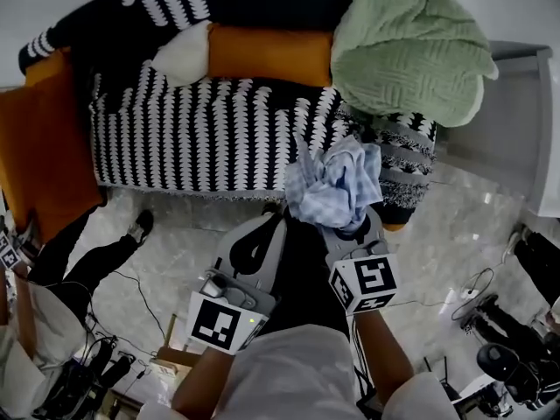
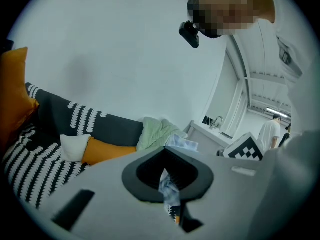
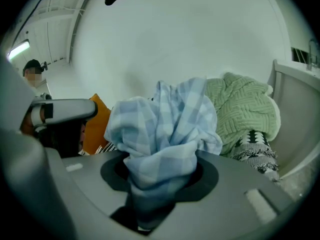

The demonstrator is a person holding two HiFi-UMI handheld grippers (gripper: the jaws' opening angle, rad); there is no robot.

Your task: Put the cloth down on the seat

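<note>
A light blue checked cloth (image 1: 337, 185) hangs bunched in front of the sofa, just above the front edge of the black-and-white patterned seat (image 1: 210, 138). My right gripper (image 1: 347, 226) is shut on the cloth, whose thick bundle (image 3: 162, 134) fills its jaws and rises above them. My left gripper (image 1: 283, 213) sits close beside it on the left, shut on a thin strip of the cloth (image 2: 169, 186) that shows between its jaws. The seat (image 2: 30, 156) lies low at the left in the left gripper view.
A green knitted blanket (image 1: 411, 51) is piled on the sofa's right end. An orange cushion (image 1: 267, 55) and a white one (image 1: 182, 55) lean on the backrest; another orange cushion (image 1: 39, 156) stands at the left. A person's legs (image 1: 87, 256) and cables cross the floor at the left.
</note>
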